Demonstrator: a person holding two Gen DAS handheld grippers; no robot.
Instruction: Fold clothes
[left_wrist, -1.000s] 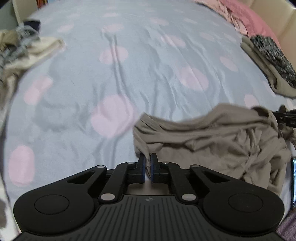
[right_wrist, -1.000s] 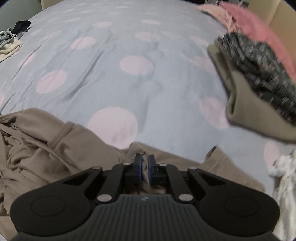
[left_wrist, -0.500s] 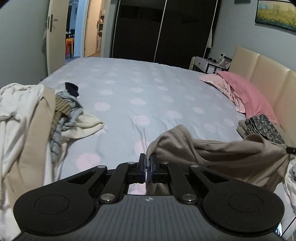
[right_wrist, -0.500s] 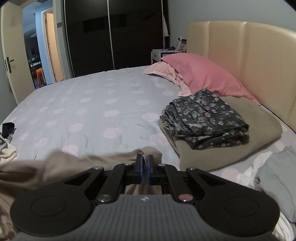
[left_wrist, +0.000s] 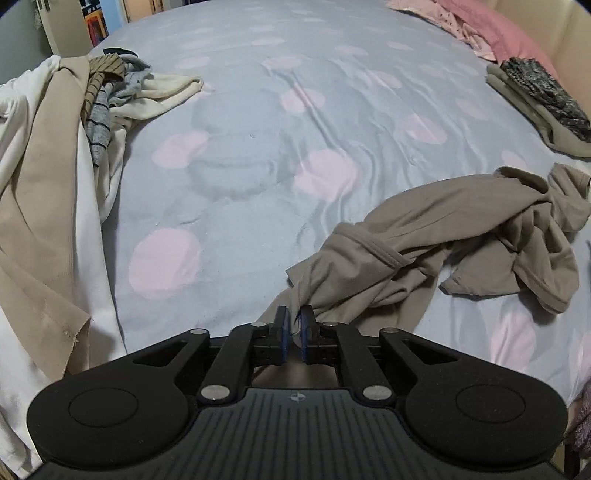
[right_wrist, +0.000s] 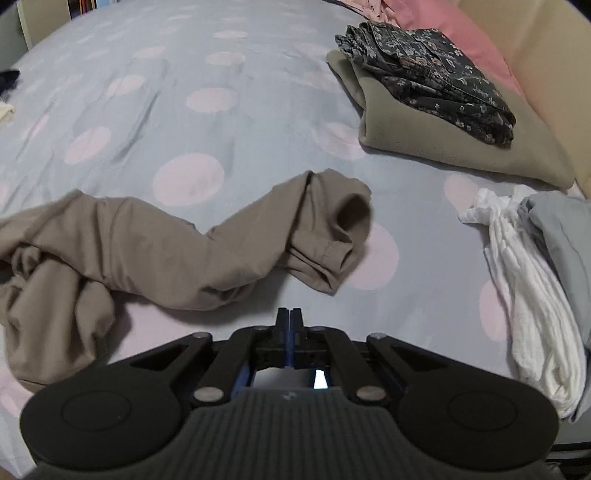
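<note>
A taupe garment (left_wrist: 424, 236) lies crumpled on the bed sheet (left_wrist: 258, 122), a pale blue sheet with pink dots, strung out in a twisted band across the near part of the bed. In the right wrist view the same garment (right_wrist: 155, 251) runs from a bunched heap at the left to a folded-over end at the centre.

The left gripper (left_wrist: 294, 334) sits over the garment's near end. Its jaws have just been opening and now stand a little apart, with a fold of the taupe cloth between the blue pads; whether the pads still press on the cloth cannot be told. The right gripper (right_wrist: 290, 325) is closed, its jaws pressed together with nothing between them, and it hangs just short of the garment over bare sheet.

To the left of the left gripper lies a heap of unfolded clothes (left_wrist: 66, 155), white, beige and striped. At the far right rest a folded olive-green garment (right_wrist: 436, 147) with a folded dark floral garment (right_wrist: 432, 77) on top, and beyond them a pink pillow (right_wrist: 454, 33). Near the right gripper's right side lie a white cloth (right_wrist: 532, 295) and a grey cloth (right_wrist: 565, 236).
</note>
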